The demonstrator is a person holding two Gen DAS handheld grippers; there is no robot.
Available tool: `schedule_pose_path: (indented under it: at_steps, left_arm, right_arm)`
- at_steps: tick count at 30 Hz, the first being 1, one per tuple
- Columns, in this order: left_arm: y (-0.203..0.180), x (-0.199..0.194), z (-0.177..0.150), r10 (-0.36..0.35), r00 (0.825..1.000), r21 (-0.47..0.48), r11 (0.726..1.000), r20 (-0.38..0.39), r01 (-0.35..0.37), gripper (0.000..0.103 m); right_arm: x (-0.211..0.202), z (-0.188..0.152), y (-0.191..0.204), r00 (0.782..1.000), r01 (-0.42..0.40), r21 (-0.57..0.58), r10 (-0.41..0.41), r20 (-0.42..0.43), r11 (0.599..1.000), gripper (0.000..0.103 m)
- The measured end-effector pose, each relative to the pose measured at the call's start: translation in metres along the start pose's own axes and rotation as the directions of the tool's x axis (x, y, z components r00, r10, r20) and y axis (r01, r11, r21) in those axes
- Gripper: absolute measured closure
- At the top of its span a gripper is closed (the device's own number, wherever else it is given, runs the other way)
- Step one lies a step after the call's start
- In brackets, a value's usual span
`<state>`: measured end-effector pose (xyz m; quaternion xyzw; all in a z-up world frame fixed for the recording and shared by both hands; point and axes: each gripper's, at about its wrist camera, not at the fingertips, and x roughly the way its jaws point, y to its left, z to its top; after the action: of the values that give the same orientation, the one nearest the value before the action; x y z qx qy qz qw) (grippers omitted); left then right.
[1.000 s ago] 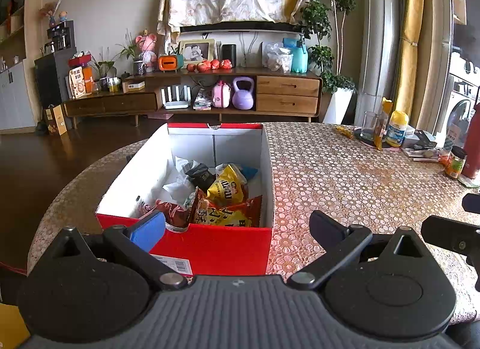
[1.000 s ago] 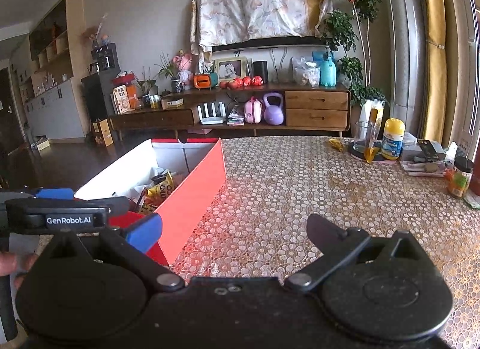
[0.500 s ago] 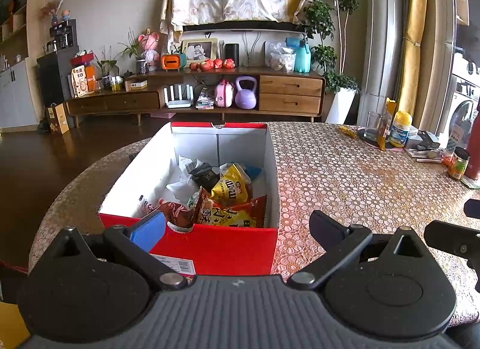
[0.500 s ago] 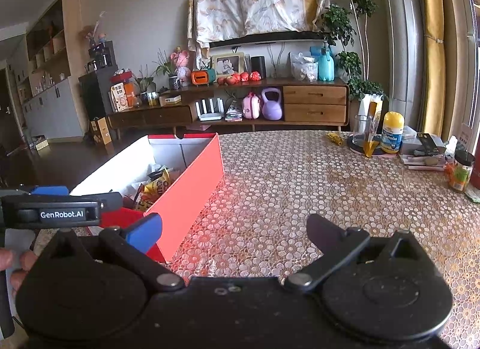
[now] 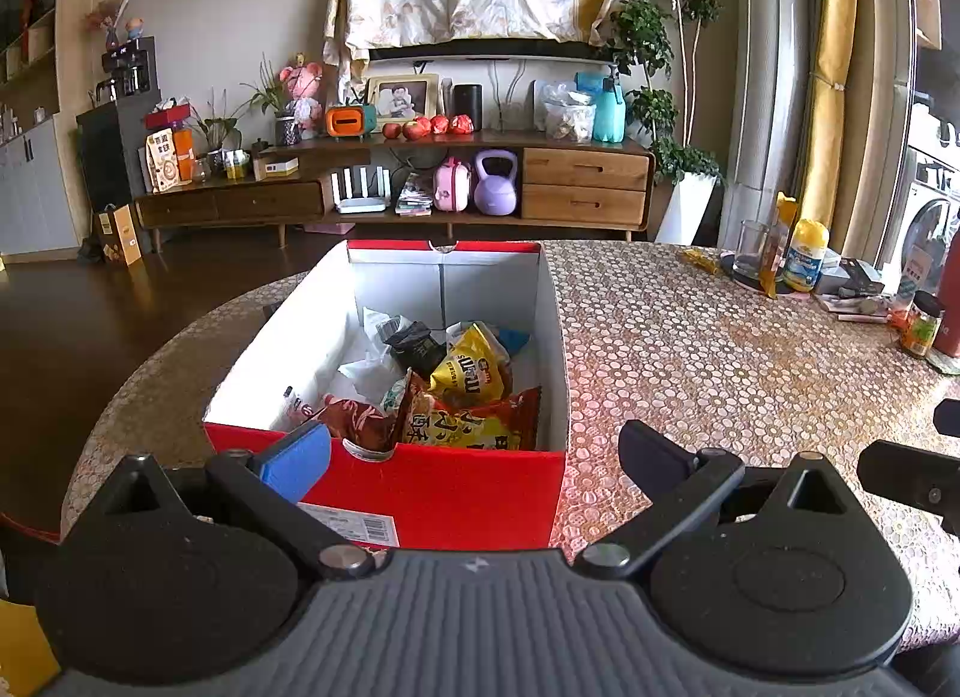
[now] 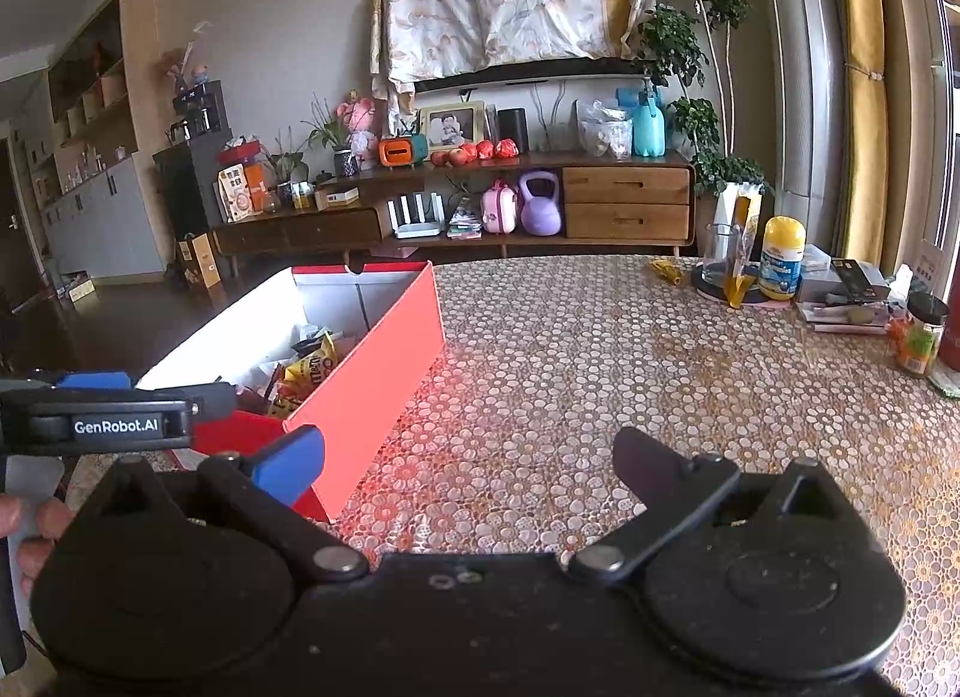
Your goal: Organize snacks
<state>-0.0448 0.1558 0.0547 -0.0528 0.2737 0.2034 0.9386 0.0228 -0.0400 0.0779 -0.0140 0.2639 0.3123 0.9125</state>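
A red box with white inner walls [image 5: 456, 493] stands on the table in front of my left gripper [image 5: 474, 451], which is open and empty just before the box's near wall. Inside lie several snack bags: a yellow M&M's bag [image 5: 471, 376], an orange-yellow bag [image 5: 474, 424], a brown bag [image 5: 354, 421] and a dark packet [image 5: 420, 343]. My right gripper [image 6: 471, 454] is open and empty above the tablecloth, right of the box [image 6: 372, 379]. The left gripper's body [image 6: 114, 424] shows at the left in the right wrist view.
The round table has a patterned cloth [image 5: 720, 361]. At its far right stand a glass [image 6: 720, 253], a yellow-capped bottle [image 6: 780, 259], a jar [image 6: 921, 334] and papers [image 6: 840, 301]. A sideboard [image 5: 420, 187] stands against the far wall.
Both grippers have drifted slightly; the box sits a little further right in the left wrist view. Both stay open and empty.
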Motion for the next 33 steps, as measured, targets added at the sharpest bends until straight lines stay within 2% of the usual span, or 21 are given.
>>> schedule_pose_path:
  at_steps: [33]
  left_arm:
    - [0.0076,-0.0001,-0.0004,0.009,1.000,-0.005,1.000,-0.003,-0.009,0.000]
  right_arm:
    - [0.0020,-0.0050,-0.0009,1.000,0.004,0.006,-0.004,-0.008,1.000,0.000]
